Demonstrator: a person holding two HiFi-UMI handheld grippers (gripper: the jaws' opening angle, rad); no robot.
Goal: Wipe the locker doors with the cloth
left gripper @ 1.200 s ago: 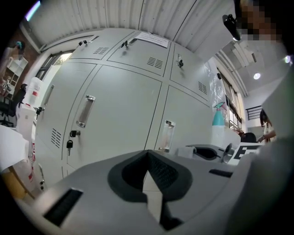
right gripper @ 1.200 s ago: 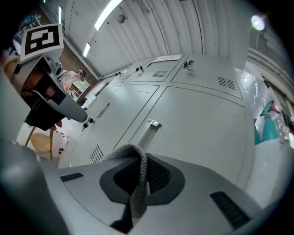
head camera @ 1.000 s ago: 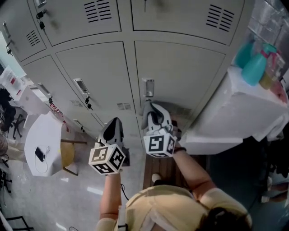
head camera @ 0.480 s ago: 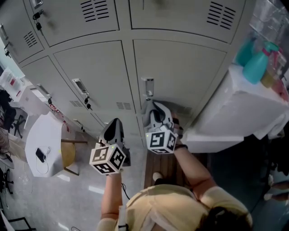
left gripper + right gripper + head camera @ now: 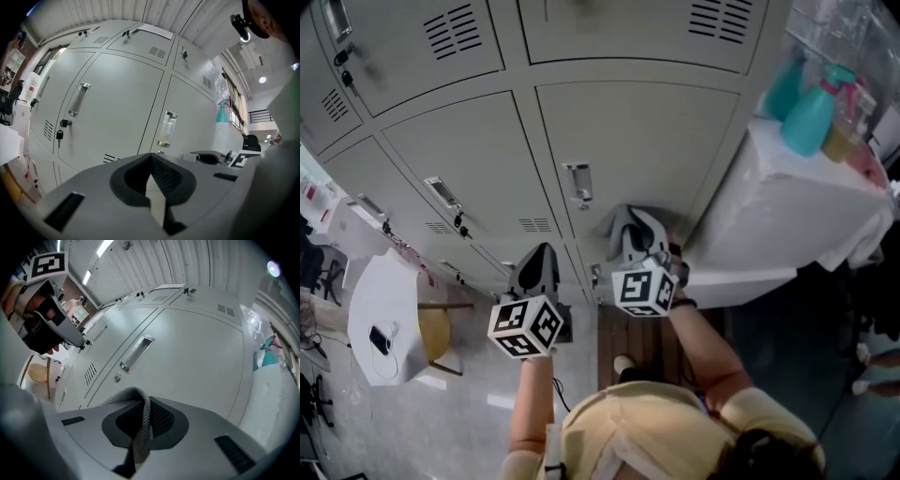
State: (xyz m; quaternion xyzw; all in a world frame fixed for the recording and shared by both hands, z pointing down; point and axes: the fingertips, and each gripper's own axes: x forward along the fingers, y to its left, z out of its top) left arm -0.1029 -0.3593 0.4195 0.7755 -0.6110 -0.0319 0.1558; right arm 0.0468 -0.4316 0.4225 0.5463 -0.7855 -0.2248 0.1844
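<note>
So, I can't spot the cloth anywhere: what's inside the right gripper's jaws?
A grey woven cloth is pinched inside the right gripper, with one fold arcing out past the jaws. How much more of it hangs behind is hidden by the gripper's own body.

Pale yellow short-sleeved shirt (image 5: 628, 427), dark band (image 5: 681, 303) on the right wrist. Left gripper (image 5: 538, 251) and right gripper (image 5: 630, 223) are grey plastic; left cube (image 5: 525, 326) and right cube (image 5: 643, 292) are white with black square markers.
</note>
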